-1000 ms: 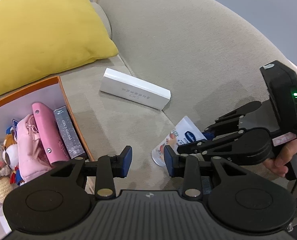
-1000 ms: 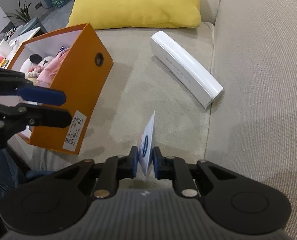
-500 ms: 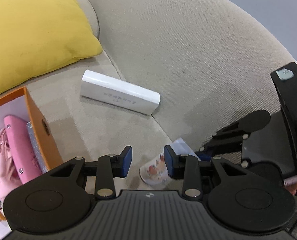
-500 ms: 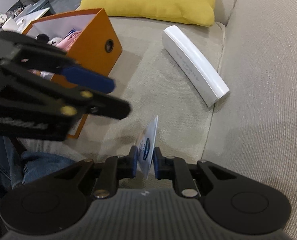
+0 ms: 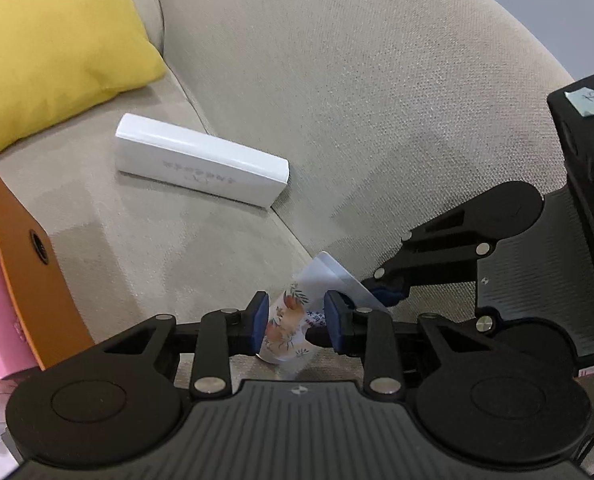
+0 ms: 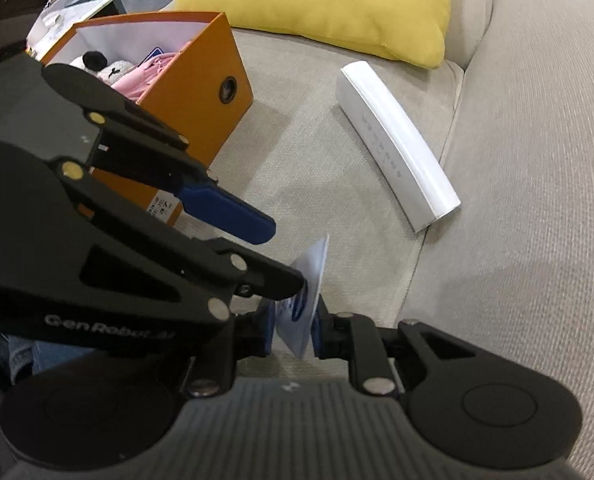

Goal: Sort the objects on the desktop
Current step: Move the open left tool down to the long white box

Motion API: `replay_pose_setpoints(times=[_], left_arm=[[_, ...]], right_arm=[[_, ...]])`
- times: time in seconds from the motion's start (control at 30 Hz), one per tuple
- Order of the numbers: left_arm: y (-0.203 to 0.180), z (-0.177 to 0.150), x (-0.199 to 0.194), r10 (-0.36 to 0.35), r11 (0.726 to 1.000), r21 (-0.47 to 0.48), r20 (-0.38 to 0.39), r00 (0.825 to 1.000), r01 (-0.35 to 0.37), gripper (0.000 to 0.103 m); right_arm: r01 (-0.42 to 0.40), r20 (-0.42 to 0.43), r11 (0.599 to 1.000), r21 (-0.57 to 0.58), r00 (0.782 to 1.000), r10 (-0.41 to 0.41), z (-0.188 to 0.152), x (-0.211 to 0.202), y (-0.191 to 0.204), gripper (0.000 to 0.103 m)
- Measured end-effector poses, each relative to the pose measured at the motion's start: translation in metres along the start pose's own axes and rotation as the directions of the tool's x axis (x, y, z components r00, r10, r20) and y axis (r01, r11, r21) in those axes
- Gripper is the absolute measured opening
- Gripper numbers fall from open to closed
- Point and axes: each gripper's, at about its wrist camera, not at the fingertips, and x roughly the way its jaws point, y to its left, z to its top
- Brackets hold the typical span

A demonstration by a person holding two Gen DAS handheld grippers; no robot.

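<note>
A white hand-cream tube (image 5: 293,320) with a floral print and a blue logo is held up above the sofa seat. My right gripper (image 6: 293,326) is shut on its flat crimped end (image 6: 303,300). My left gripper (image 5: 295,322) is open, its blue pads on either side of the tube's round cap end; contact cannot be told. In the right wrist view the left gripper's fingers (image 6: 225,210) reach in from the left. A long white box (image 5: 201,164) lies on the seat by the backrest, also in the right wrist view (image 6: 397,144).
An open orange box (image 6: 185,88) on the seat at the left holds pink cases and plush toys (image 6: 113,68); its wall shows in the left wrist view (image 5: 25,264). A yellow cushion (image 6: 329,0) leans at the back. The beige backrest (image 5: 377,80) rises on the right.
My left gripper has swung right and closed in on the tube, so its pads now straddle the cap end. The right gripper still holds the tube's flat end.
</note>
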Motion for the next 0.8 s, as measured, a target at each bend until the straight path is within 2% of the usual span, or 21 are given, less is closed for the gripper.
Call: replay_pose_setpoints(times=[0.13, 0.3, 0.53, 0.63, 0.67, 0.73, 0.8], left_arm=[[0.002, 0.000, 0.001, -0.004, 1.000, -0.003, -0.003, 1.000, 0.004, 0.034], [0.003, 0.003, -0.013, -0.016, 1.000, -0.006, 0.034, 0.999, 0.016, 0.034], [0.017, 0.010, -0.029, 0.014, 0.999, -0.032, 0.081, 0.997, -0.011, 0.034], [0.021, 0.011, -0.032, 0.023, 0.999, -0.038, 0.084, 0.996, -0.019, 0.035], [0.022, 0.011, -0.033, 0.023, 0.999, -0.038, 0.084, 0.996, -0.020, 0.035], [0.023, 0.011, -0.034, 0.025, 0.999, -0.035, 0.081, 0.996, -0.022, 0.035], [0.024, 0.013, -0.032, 0.029, 0.999, -0.024, 0.076, 0.997, -0.027, 0.035]], right_arm=[[0.004, 0.005, 1.000, -0.005, 1.000, -0.004, 0.001, 0.001, -0.001, 0.028], [-0.005, 0.020, 1.000, 0.013, 1.000, 0.005, 0.001, -0.002, -0.004, 0.031], [-0.032, 0.037, 0.997, 0.071, 0.999, 0.029, 0.006, -0.005, -0.013, 0.038], [-0.034, 0.029, 0.995, 0.096, 0.999, 0.031, 0.008, -0.003, -0.017, 0.038], [-0.040, 0.021, 0.993, 0.107, 0.999, 0.038, 0.008, -0.001, -0.018, 0.036], [-0.050, 0.009, 0.990, 0.131, 0.999, 0.049, 0.007, 0.002, -0.020, 0.016], [-0.063, -0.002, 0.987, 0.147, 0.998, 0.064, 0.005, 0.005, -0.020, 0.016]])
